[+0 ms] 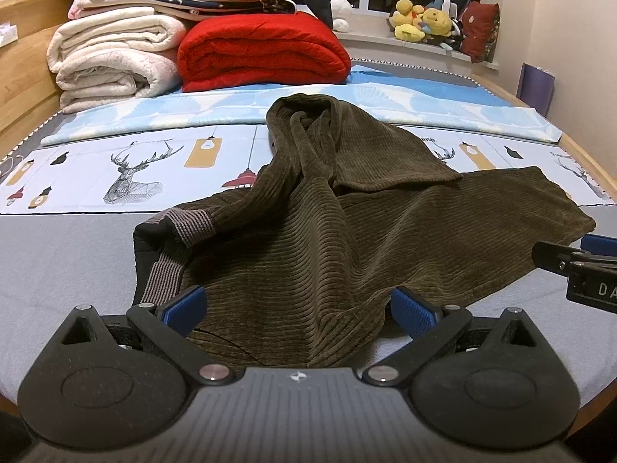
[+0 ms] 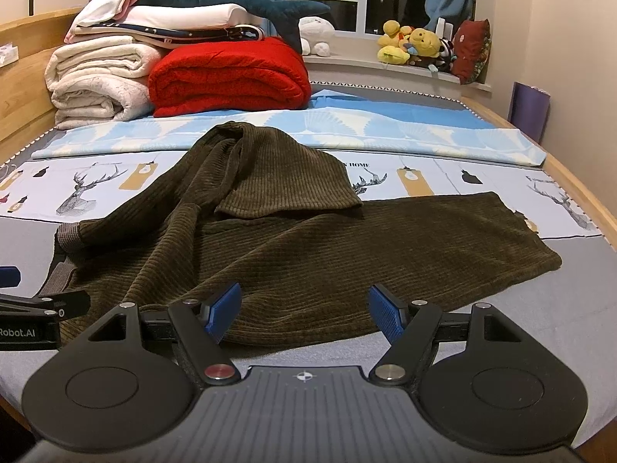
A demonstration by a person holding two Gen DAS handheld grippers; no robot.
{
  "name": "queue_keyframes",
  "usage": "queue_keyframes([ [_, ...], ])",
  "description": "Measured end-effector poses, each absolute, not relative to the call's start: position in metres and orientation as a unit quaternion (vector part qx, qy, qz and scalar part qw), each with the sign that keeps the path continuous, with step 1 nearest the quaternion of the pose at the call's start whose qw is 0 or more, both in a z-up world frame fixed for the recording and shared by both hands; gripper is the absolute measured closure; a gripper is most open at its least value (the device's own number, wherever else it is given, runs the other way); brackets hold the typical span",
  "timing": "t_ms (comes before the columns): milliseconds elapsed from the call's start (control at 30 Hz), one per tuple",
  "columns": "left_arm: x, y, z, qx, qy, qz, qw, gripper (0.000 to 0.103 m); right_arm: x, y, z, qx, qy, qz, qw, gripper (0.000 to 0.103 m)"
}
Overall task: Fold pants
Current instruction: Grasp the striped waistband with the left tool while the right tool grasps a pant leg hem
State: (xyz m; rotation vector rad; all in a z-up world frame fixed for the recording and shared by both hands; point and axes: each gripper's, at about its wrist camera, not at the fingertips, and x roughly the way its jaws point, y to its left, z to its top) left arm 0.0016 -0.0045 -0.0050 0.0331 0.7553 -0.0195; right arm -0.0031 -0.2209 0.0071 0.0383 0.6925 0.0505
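Dark olive corduroy pants (image 1: 316,239) lie crumpled on the bed, with a grey ribbed waistband (image 1: 169,254) at the left, one leg stretched right and the other bunched up toward the back. They also show in the right wrist view (image 2: 308,247). My left gripper (image 1: 299,306) is open, its blue pads on either side of the near edge of the pants. My right gripper (image 2: 304,310) is open at the near edge of the pants, farther right. The right gripper shows at the right edge of the left wrist view (image 1: 578,262).
The bed has a grey sheet (image 1: 58,270) and a deer-print cover (image 1: 127,177). Folded white quilts (image 1: 112,61) and a red blanket (image 1: 262,50) are stacked at the back left. Plush toys (image 1: 424,21) sit on the window sill. A wooden bed frame (image 2: 578,185) runs along the right.
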Motion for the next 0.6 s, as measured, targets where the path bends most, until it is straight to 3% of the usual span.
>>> queue_keyframes([
  [200, 0.000, -0.003, -0.002, 0.019, 0.380, -0.012, 0.925, 0.004, -0.002, -0.222, 0.008, 0.022, 0.338, 0.009, 0.941, 0.028],
  [267, -0.002, -0.002, 0.000, 0.021, 0.375, -0.022, 0.926, 0.022, -0.002, -0.227, 0.009, 0.035, 0.337, 0.001, 0.941, 0.028],
  [300, -0.002, -0.003, 0.002, 0.026, 0.374, -0.027, 0.927, 0.041, -0.002, -0.231, 0.011, 0.044, 0.333, -0.003, 0.942, 0.030],
  [333, -0.003, -0.003, 0.004, 0.035, 0.376, -0.032, 0.925, 0.062, -0.002, -0.234, 0.013, 0.051, 0.328, -0.006, 0.943, 0.038],
  [400, -0.002, 0.002, 0.008, 0.015, 0.364, -0.050, 0.930, 0.085, -0.003, -0.245, 0.017, 0.063, 0.312, -0.013, 0.948, 0.049],
  [600, 0.049, 0.025, 0.043, 0.047, 0.378, -0.081, 0.921, 0.085, 0.008, -0.290, 0.034, 0.109, 0.275, -0.039, 0.954, 0.053],
])
